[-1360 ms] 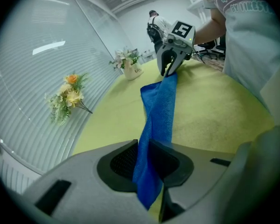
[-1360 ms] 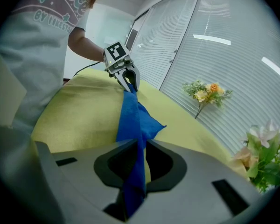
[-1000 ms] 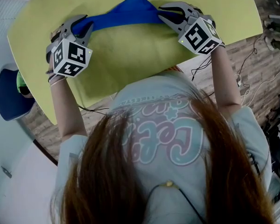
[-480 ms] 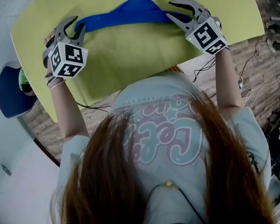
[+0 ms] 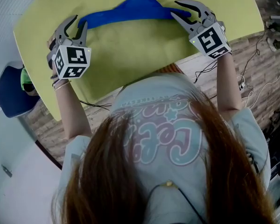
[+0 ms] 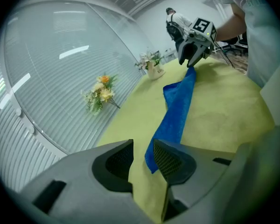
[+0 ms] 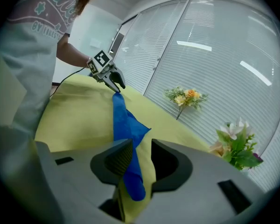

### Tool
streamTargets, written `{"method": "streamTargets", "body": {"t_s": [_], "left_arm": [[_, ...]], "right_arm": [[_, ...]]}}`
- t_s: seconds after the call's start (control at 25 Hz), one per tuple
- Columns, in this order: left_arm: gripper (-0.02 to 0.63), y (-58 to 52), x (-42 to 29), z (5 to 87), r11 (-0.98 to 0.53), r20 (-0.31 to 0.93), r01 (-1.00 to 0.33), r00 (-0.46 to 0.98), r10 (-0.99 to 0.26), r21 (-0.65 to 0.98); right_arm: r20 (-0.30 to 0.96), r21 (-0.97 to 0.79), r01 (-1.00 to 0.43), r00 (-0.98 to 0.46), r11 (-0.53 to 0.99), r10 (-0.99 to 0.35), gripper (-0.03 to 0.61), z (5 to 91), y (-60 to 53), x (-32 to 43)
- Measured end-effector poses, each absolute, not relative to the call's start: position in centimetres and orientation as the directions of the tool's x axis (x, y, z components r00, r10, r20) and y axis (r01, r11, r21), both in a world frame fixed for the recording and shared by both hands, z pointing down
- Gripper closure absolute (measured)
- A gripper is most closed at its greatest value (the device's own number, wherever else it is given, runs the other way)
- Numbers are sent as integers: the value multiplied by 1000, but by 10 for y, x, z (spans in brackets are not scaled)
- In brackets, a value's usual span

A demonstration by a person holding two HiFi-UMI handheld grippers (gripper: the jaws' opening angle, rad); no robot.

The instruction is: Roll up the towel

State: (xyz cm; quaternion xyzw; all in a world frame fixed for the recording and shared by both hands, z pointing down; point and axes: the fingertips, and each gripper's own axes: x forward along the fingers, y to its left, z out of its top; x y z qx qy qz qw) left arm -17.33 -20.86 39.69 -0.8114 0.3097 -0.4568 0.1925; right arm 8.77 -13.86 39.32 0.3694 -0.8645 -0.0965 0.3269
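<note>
I see blue towel [image 5: 126, 12] lying on yellow-green table [image 5: 130, 55], along its far side in head view. Cloth gathered lengthwise into narrow, loose roll, stretched left to right, resting flat on surface. Middle not tight: I make out one pointed triangular flap sticking out toward far edge, with slight kink in strip there. Right end thick, rounded, tube-like. Left end thinner, flatter, cut off at slant. Fabric plain, one colour, soft-looking.

Towel [image 6: 178, 106] just beyond your jaws: matt, nappy blue cloth. Table [image 6: 224, 120] beneath them: matt, faintly mottled yellow-green. Your pads [image 6: 167, 161]: black, cross-hatched, dull.
</note>
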Motion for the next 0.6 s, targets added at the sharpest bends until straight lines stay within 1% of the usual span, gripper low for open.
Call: {"method": "streamTargets", "body": {"t_s": [0.12, 0.36, 0.6], "left_arm": [[511, -201, -162, 397, -739, 616, -288, 415, -670, -609], [497, -183, -140, 408, -768, 632, -214, 459, -624, -603], [489, -174, -127, 416, -779, 649, -135, 478, -592, -612]], "right_arm": [[489, 419, -569, -516, 708, -704, 451, 393, -130, 77], [523, 474, -505, -496, 721, -693, 451, 402, -117, 60], [543, 490, -503, -463, 712, -700, 451, 417, -117, 55]]}}
